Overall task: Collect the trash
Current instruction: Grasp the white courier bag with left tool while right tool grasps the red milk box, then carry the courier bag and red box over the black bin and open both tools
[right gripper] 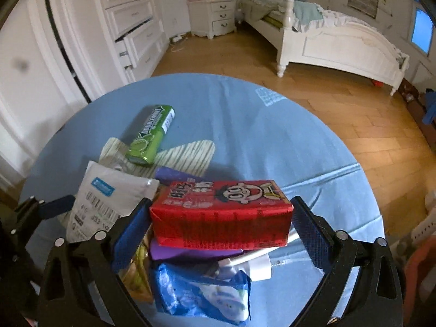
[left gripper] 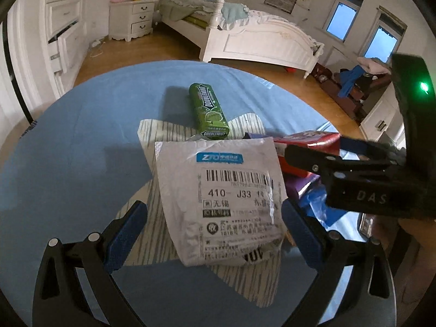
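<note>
A crinkled grey plastic mailer (left gripper: pixel 220 201) with a barcode label lies at the counter's (left gripper: pixel 68 150) centre between the spread blue pads of the left hand-held gripper (left gripper: pixel 215 223), released. The right hand-held gripper (right gripper: pixel 222 229) brackets a glossy red rectangular carton (right gripper: pixel 220 215), its left pad touching; whether it clamps, I cannot tell. A green cylindrical gum pack (left gripper: pixel 209 111) lies at 12 o'clock on striped paper (left gripper: pixel 163 133), with a purple packet (right gripper: pixel 190 252) and a blue wrapper (right gripper: pixel 201 291) beneath the carton.

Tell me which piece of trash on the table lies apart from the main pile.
The green Doublemint gum pack, resting on the striped paper farther back; the red carton, courier bag and blue wrapper cluster near the tongs.
</note>
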Demonstrator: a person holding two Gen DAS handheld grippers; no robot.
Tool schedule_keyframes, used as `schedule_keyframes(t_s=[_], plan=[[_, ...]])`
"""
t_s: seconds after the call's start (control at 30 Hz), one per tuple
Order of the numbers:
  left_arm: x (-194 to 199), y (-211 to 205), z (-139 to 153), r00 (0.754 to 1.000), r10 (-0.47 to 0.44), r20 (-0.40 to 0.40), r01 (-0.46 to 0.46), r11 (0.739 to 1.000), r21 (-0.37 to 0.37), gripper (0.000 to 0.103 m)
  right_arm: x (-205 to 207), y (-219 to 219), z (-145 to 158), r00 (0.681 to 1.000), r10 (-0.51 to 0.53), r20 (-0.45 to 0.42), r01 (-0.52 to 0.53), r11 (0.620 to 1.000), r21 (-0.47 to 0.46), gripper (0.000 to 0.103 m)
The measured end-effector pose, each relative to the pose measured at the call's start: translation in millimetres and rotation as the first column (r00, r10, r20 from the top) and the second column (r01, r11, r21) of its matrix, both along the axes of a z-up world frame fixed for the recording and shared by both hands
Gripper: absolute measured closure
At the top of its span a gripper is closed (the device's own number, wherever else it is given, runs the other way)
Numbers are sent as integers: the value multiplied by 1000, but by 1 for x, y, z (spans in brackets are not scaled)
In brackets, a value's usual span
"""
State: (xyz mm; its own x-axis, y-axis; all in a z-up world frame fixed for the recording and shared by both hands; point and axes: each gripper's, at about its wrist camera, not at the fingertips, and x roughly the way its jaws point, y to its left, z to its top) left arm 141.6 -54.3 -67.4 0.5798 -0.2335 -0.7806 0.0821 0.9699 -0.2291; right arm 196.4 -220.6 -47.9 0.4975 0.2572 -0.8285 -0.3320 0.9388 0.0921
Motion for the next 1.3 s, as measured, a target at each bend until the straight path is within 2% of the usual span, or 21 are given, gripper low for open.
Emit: schedule_keyframes(t_s=[0.2, 0.23, 0.27, 0.3, 0.37, 0.47, 0.6, 0.77, 0.97, 1.07, 1.3], plan=[[7, -6, -2, 999, -21, 32, 20, 999, 33, 6, -28, -24, 14, 995, -80, 64, 70, 986, 150, 15], [7, -6, -3, 998, -31, 46, 29, 999, 40, 12, -33, -27, 18, 993, -90, 74, 76, 982, 173, 15], [7, -7, -3, 998, -41, 57, 38, 998, 42, 26, -40, -30, 21, 991, -104, 86, 85, 976, 201, 15], [7, -6, -2, 997, -50, 65, 48, 998, 33, 32, -49, -35, 24, 988, -121, 98, 95, 968, 234, 15], [8, -1, -1, 996, -61, 68, 61, 998, 2, 51, -60, -44, 30, 984, -142, 108, 108, 956, 274, 15], [2, 3, 3, 994, -59, 89, 61, 998, -25, 60, -76, -54, 33, 978, -171, 117, 126, 939, 319, 15], [-14, 15, 21, 986, -30, 163, 41, 997, -69, 62, -96, -70, 35, 971, -204, 123, 145, 916, 375, 15], [-30, 10, 57, 966, -34, 256, 61, 993, -99, 62, -124, -103, 42, 953, -269, 140, 177, 869, 462, 15], [-35, -35, 89, 938, -140, 318, 177, 980, -91, 61, -157, -154, 44, 914, -382, 134, 262, 811, 523, 15], [-34, -70, 91, 921, -215, 325, 259, 961, -99, 61, -174, -187, 40, 888, -444, 117, 318, 778, 541, 15], [-38, -160, 78, 869, -391, 304, 437, 894, -96, 61, -207, -257, 26, 817, -570, 86, 438, 711, 551, 15]])
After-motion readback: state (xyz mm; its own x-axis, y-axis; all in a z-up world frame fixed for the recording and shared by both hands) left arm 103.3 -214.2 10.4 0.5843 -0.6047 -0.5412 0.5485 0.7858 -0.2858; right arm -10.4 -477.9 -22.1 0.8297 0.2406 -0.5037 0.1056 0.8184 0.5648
